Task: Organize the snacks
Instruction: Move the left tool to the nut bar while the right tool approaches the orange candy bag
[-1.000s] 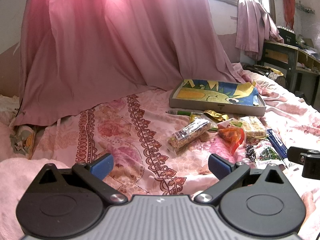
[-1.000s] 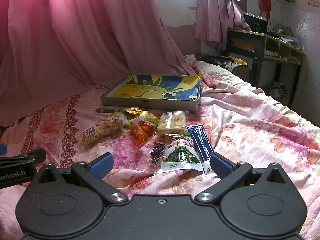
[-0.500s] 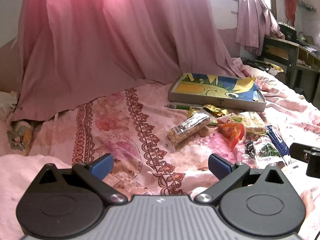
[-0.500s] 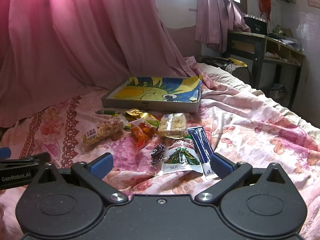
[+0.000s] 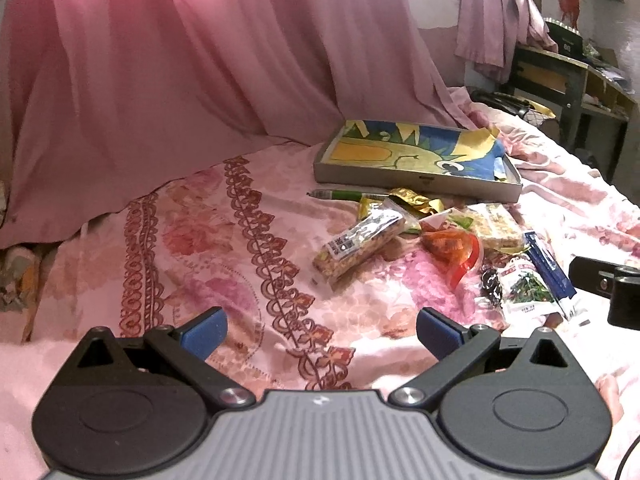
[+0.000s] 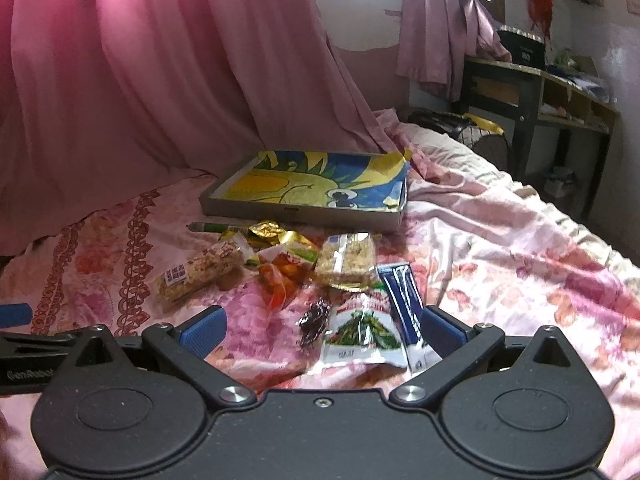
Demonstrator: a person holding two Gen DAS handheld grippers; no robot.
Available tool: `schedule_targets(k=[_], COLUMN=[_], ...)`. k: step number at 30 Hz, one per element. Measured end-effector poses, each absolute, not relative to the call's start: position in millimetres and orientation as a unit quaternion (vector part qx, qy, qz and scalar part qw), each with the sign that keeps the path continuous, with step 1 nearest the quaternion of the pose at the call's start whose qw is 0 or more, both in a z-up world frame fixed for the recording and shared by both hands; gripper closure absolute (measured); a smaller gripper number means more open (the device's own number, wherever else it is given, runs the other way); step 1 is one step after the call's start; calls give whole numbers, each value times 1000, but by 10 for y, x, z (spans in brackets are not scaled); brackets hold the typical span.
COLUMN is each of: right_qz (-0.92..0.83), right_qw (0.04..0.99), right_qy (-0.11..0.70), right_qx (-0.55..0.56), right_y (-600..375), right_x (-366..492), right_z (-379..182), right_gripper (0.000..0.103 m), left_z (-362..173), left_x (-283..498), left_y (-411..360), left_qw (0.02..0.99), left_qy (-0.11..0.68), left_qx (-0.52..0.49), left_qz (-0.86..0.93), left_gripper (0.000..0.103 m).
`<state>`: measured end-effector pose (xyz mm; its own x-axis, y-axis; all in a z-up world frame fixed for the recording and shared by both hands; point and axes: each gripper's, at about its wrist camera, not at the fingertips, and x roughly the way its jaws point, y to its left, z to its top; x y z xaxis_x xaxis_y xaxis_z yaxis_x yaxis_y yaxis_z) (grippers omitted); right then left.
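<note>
Snacks (image 6: 320, 280) seen heaped on pink floral bedspread (image 6: 500, 240), just before shallow box (image 6: 304, 212) lined with cartoon print. Grain bar (image 5: 360, 244), orange packet (image 5: 452, 248), green-leaf pouch (image 6: 360, 332), blue sachet (image 6: 404, 296) noted. Left gripper (image 5: 320, 330) and right gripper (image 6: 322, 330) held wide, empty, above bedspread. Pink curtain (image 5: 180, 80) hung behind.

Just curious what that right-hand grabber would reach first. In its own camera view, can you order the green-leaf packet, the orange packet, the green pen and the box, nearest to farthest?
From the right gripper:
1. Green-leaf packet, just ahead.
2. Orange packet, mid-pile, slightly left.
3. Green pen, behind the pile, left.
4. Box, farthest back.
</note>
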<state>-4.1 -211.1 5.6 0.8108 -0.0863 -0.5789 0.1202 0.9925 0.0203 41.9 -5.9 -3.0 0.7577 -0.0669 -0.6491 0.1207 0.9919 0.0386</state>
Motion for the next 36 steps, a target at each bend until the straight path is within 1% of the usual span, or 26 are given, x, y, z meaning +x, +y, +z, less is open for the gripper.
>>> schedule_targets(k=[13, 22, 36], right_qz=[-54, -15, 66], right_qw=[947, 935, 933], right_qy=[318, 349, 349], right_qx=[6, -62, -57], right_y=[-2311, -2253, -2087], right_x=[450, 769, 1202], right_z=[59, -126, -388], right_gripper=[0, 1, 1], left_z=[-2, -161, -363], left_x=[1080, 1480, 1960], left_y=[-179, -225, -209], left_qw=[923, 908, 894], left_qy=[368, 395, 426], left_qx=[85, 105, 105], left_qz=[-75, -92, -97], left_gripper=[0, 0, 0])
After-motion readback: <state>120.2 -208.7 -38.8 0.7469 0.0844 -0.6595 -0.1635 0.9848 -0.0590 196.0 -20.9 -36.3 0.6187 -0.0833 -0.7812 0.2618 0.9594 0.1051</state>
